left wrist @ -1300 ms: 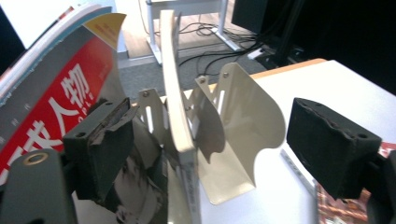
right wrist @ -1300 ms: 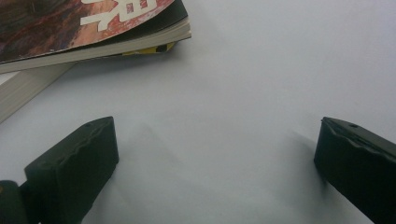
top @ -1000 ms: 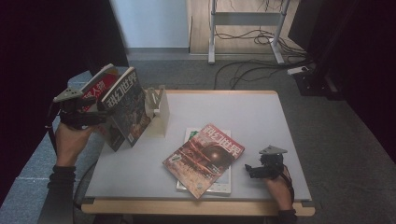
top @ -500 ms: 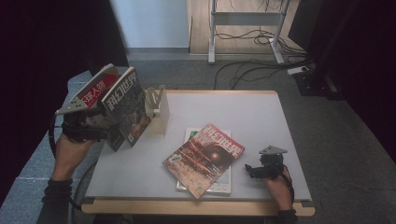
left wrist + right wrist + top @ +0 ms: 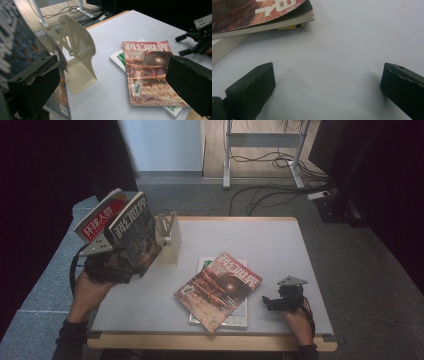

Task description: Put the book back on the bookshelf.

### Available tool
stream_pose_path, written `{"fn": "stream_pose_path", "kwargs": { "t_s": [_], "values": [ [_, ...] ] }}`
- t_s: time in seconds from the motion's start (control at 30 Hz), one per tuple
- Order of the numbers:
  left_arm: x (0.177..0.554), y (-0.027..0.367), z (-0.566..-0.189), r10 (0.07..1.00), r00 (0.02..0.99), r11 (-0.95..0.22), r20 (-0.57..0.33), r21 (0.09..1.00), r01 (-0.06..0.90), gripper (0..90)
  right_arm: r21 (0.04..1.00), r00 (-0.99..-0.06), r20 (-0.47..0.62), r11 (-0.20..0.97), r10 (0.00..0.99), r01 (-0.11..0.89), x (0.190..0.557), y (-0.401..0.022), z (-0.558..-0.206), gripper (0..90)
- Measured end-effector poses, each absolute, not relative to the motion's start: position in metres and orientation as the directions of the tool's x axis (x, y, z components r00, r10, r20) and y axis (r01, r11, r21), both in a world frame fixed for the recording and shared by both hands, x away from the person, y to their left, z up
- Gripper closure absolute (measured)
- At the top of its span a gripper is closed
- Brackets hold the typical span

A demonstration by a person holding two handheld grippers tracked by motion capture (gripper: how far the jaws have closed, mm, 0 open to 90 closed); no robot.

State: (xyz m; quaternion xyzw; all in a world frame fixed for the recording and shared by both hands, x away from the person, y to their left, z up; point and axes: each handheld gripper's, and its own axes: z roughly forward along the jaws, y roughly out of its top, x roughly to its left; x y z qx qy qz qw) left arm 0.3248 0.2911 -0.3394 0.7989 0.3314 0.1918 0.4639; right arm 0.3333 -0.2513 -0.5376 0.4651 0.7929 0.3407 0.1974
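Two magazines stand upright at the table's left edge: a dark one point(image 5: 132, 227) in front and a red one point(image 5: 99, 222) behind, leaning toward a beige metal bookend point(image 5: 170, 240) point(image 5: 75, 52). My left gripper point(image 5: 125, 269) point(image 5: 112, 85) is low beside the dark magazine point(image 5: 12, 50). Its jaws have just been opening and stand wide open with nothing between them. A reddish magazine point(image 5: 220, 282) point(image 5: 150, 72) lies flat on a white and green book point(image 5: 237, 320). My right gripper point(image 5: 268, 301) point(image 5: 324, 82) rests open over bare table beside that magazine's corner point(image 5: 262, 12).
The grey table top point(image 5: 250, 240) has a wooden front edge point(image 5: 210, 342). Beyond the far edge, cables point(image 5: 260, 195) and a metal frame's legs point(image 5: 227, 155) are on the floor. In the left gripper view the right gripper point(image 5: 197, 35) sits at the upper right.
My left hand has moved right and down along the upright magazines, toward the table. The magazines, bookend and right hand have stayed put.
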Motion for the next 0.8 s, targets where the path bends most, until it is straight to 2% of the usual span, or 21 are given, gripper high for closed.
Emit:
{"fn": "stream_pose_path", "kwargs": {
  "t_s": [0.4,0.8],
  "values": [
    [0.337,0.266,-0.374,0.666,0.744,-0.353,-0.061,0.852,0.386,0.0,0.723,-0.49,0.004,0.335,0.872,0.603,0.333,-0.251,-0.538,0.0],
    [0.345,0.242,-0.418,0.636,0.77,-0.422,-0.055,0.811,0.406,0.0,0.723,-0.49,0.005,0.336,0.872,0.604,0.333,-0.251,-0.537,0.0]
  ]
}}
